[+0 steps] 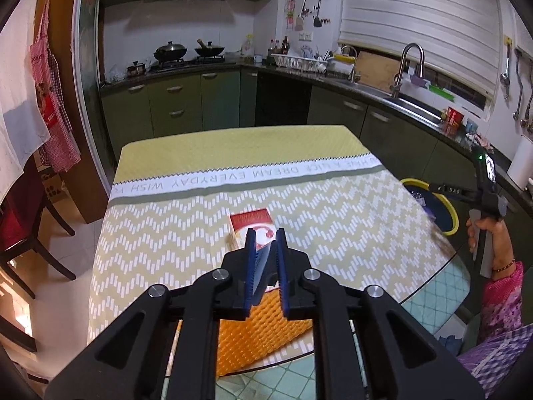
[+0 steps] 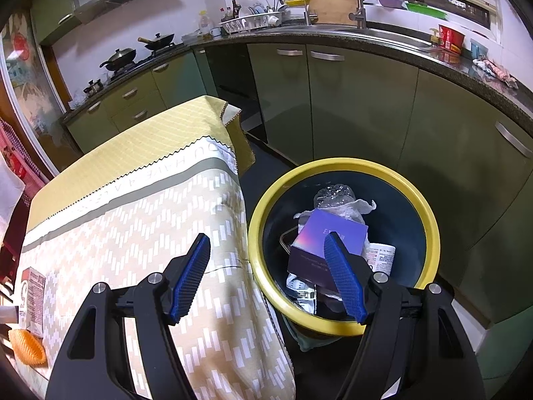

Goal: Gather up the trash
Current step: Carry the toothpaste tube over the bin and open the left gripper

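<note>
My left gripper (image 1: pixel 265 233) is shut on an orange foam net (image 1: pixel 263 326), which hangs under its blue pads just above the near table edge. Just beyond the fingertips a red-and-white carton (image 1: pixel 251 223) lies on the chevron tablecloth (image 1: pixel 166 233). In the right wrist view the same carton (image 2: pixel 31 286) and the net (image 2: pixel 26 346) sit at the far left. My right gripper (image 2: pixel 266 238) stands open and empty above a yellow-rimmed bin (image 2: pixel 429 226). The bin holds a purple box (image 2: pixel 319 233), a crushed clear bottle (image 2: pixel 333 193) and wrappers.
The bin (image 1: pixel 449 213) stands on the floor off the table's right side, between the table and green cabinets (image 2: pixel 359 106). A person's hand (image 1: pixel 489 233) holds the right gripper there. Dark chairs (image 1: pixel 23 233) stand to the left. Counter, sink and stove line the back.
</note>
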`<state>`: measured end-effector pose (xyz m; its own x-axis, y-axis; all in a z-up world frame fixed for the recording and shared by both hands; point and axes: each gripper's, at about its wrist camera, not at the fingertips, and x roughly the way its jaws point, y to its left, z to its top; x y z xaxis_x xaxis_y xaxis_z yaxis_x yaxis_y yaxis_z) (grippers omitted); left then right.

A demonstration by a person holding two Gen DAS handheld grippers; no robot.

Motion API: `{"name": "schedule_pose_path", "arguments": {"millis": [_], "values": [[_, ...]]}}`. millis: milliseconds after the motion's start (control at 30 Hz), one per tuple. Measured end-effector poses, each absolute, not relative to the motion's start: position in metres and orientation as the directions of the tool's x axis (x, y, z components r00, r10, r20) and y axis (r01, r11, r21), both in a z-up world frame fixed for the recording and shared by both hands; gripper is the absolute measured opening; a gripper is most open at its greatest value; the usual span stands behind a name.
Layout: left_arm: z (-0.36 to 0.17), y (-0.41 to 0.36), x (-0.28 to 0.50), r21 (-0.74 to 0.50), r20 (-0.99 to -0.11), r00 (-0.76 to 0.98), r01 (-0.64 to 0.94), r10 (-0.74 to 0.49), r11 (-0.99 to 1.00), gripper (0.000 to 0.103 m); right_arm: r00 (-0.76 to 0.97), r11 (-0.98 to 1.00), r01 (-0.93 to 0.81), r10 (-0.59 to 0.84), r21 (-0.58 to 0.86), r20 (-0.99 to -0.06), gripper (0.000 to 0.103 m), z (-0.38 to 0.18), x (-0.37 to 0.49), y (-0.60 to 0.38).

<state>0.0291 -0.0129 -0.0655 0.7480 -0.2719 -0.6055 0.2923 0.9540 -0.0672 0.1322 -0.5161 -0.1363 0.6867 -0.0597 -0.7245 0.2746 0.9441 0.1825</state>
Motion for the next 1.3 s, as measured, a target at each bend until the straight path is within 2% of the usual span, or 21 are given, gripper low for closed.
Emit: {"name": "schedule_pose_path", "arguments": {"millis": [333, 600, 933, 1300], "values": [[-0.04, -0.026, 0.027, -0.076, -0.551, 0.766, 0.35, -0.332, 0.934, 0.01, 0.698, 0.946, 0.267, -0.056, 0.186, -0.714, 0.07, -0.131, 0.128, -0.516], [-0.023, -0.061, 0.041, -0.094, -0.531, 0.733, 0.448, -0.425, 0.889, 0.01, 0.717, 0.941, 0.278, -0.069, 0.193, -0.694, 0.07, -0.121, 0.113, -0.527], [-0.005, -0.203, 0.071, -0.111, -0.527, 0.57, 0.69, -0.631, 0.715, 0.01, 0.748, 0.906, 0.372, -0.162, 0.204, -0.644, 0.07, -0.103, 0.061, -0.586], [-0.035, -0.384, 0.109, -0.141, -0.598, 0.383, 0.814, -0.704, 0.563, 0.01, 0.712, 0.831, 0.5, -0.233, 0.245, -0.662, 0.07, -0.129, 0.005, -0.658]]}}
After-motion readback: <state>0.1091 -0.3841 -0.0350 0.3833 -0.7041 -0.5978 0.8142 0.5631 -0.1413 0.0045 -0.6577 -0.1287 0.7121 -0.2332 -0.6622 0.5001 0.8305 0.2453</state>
